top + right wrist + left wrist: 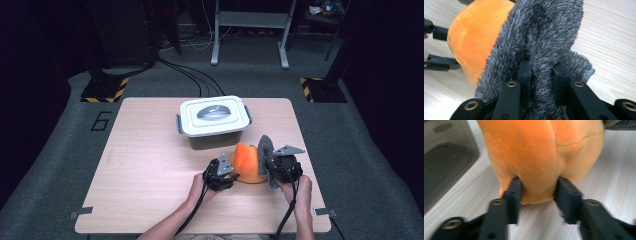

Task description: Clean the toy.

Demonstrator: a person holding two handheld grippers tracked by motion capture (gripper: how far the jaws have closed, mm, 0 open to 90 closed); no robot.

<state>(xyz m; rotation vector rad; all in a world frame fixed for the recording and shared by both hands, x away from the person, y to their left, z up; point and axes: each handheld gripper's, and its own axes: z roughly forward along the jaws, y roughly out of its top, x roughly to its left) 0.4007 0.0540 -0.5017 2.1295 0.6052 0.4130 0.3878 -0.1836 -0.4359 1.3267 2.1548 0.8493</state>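
The shape of the soft toy [247, 162] was hard to make out, because the two grippers covered its sides. It was orange plush with a fluffy grey part [544, 37], and it sat on the table [140, 175] at about 5 o'clock from the white-lidded box [214, 120], near it. The left gripper [537, 192] pinched the orange body. The right gripper [541, 75] was closed on the grey part.
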